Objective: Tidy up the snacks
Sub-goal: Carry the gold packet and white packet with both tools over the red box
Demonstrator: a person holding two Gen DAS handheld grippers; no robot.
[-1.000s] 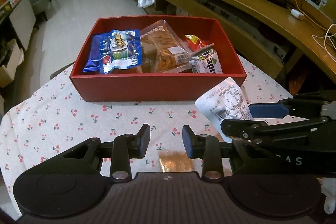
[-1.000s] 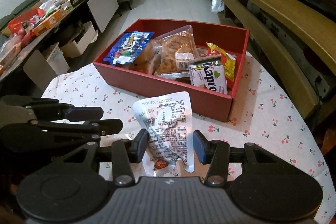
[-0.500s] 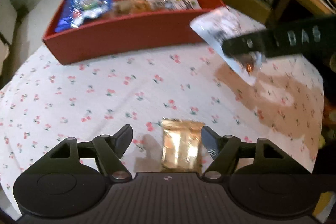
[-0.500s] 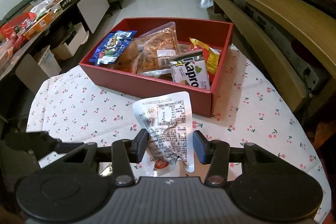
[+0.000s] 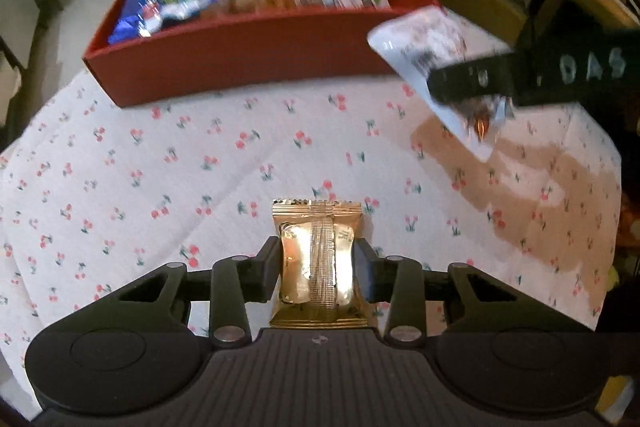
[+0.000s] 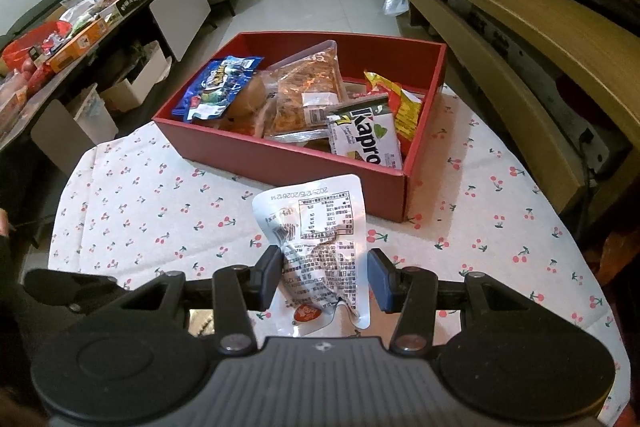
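Sitting toward the far side of the table [image 6: 132, 211], which is wearing a white cloth with a cherry print, is the red box [image 6: 288, 163], open at the top and roughly half full. Inside it, a blue snack bag [image 6: 218, 87] is leaning at the left end, a clear packet of orange-brown snacks [image 6: 308, 87] is lying in the middle, a white and green packet [image 6: 366, 137] is propped against the near right corner, and a yellow and red wrapper [image 6: 400, 99] is poking up behind that; the far right part of the box is showing bare red floor. The left gripper [image 5: 316, 269] is pointing steeply down at the near part of the table, and its fingers [image 5: 268, 267] are pressing on both sides of a small gold packet [image 5: 316, 259], which is lying on the cloth well apart from the box. The right gripper [image 6: 324, 277] is holding a white pouch [image 6: 316, 239] with printed text, its fingers [image 6: 268, 277] closing on the lower part so that the pouch is standing up over the cloth just in front of the box's near wall. Between the box and the near edge the cloth is lying bare, giving open room, while a long wooden bench [image 6: 520, 27] is running close along the table's right side.
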